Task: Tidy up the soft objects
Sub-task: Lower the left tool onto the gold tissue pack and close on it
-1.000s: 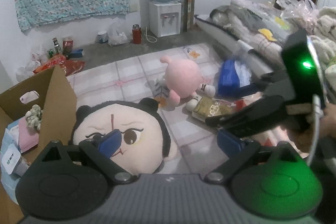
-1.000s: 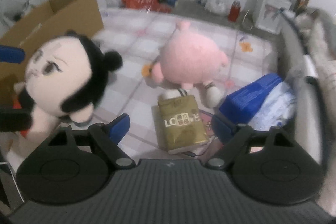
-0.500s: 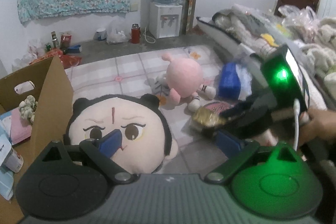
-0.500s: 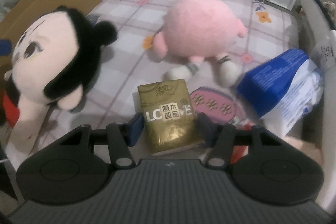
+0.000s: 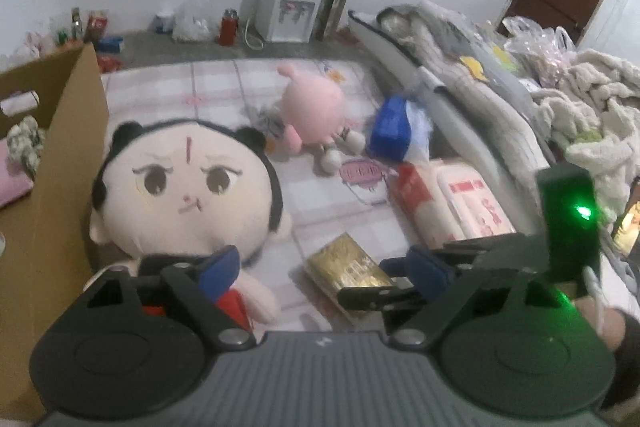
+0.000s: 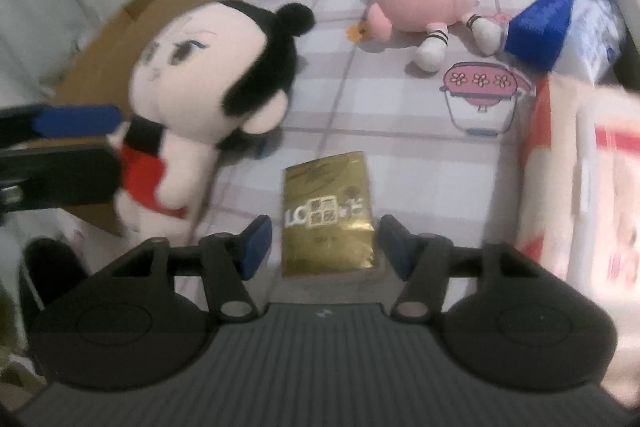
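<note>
On the checked bed sheet [image 6: 400,131], the gold tissue pack [image 6: 326,215] is flanked, untouched, by the spread right claw [image 6: 324,243]. The black-haired doll [image 5: 180,187] is seen beyond the spread left claw [image 5: 320,267], beside the cardboard box [image 5: 60,155].

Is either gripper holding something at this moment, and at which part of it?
Neither clearly holds anything. The right gripper is open around the gold tissue pack's near end, not touching. The left gripper is open beside the doll.
</note>
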Demonstrator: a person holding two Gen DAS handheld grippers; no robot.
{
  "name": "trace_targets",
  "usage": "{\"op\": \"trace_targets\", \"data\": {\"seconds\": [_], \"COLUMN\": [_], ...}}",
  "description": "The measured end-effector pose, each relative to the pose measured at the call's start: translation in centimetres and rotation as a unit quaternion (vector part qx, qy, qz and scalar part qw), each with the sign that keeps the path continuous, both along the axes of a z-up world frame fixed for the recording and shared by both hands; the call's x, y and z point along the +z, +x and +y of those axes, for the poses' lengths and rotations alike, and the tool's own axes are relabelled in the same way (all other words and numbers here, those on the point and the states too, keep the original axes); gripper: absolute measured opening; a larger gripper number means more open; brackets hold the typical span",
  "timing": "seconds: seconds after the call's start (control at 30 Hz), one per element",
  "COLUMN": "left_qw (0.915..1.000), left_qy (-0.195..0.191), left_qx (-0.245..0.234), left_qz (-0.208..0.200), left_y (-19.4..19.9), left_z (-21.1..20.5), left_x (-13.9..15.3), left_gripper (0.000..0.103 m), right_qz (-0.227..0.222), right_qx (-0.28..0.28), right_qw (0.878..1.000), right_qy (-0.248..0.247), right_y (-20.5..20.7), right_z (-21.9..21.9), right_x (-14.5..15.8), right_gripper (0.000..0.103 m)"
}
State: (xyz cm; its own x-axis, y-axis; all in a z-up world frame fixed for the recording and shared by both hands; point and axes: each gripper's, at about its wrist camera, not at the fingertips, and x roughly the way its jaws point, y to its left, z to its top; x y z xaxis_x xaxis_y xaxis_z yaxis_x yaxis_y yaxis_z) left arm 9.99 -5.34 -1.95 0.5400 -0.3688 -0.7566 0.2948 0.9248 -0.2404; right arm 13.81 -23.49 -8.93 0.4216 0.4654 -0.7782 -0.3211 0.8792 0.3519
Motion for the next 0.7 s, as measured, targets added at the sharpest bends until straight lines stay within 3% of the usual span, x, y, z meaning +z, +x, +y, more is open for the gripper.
{"op": "trace_targets", "data": {"seconds": [0.13, 0.27, 0.4, 0.5, 0.6, 0.7], "left_qw": [0.9999, 0.9994, 0.9960, 0.9875, 0.9735, 0.9662], "left_qy": [0.009, 0.026, 0.073, 0.126, 0.167, 0.157], "left_qx": [-0.001, 0.013, 0.046, 0.089, 0.149, 0.195], "left_qz": [0.014, 0.020, 0.022, 0.032, 0.048, 0.061], "left_y": [-0.5, -1.5, -3.8, -5.7, -7.6, -9.0], "left_z": [-0.3, 0.7, 2.3, 3.8, 5.3, 6.4], "left_x": [0.0, 1.6, 4.1, 6.0, 7.7, 8.5], "left_gripper": [0.087, 0.088, 0.088, 0.090, 0.093, 0.093], "right_qz": [-0.044, -0.070, -0.094, -0.104, -0.112, -0.119], "right_qx": [-0.029, -0.040, -0.042, -0.034, -0.026, -0.021], "right_qw": [0.998, 0.991, 0.981, 0.977, 0.974, 0.965], "right_qy": [0.031, 0.109, 0.166, 0.185, 0.196, 0.234], "right_y": [-2.4, -3.9, -5.3, -6.1, -6.5, -6.9], "right_z": [-1.4, -3.3, -4.2, -4.6, -5.3, -6.5], "right_x": [0.7, 0.8, -0.1, -0.8, -0.9, -0.6], "right_gripper": [0.070, 0.073, 0.074, 0.074, 0.074, 0.075]}}
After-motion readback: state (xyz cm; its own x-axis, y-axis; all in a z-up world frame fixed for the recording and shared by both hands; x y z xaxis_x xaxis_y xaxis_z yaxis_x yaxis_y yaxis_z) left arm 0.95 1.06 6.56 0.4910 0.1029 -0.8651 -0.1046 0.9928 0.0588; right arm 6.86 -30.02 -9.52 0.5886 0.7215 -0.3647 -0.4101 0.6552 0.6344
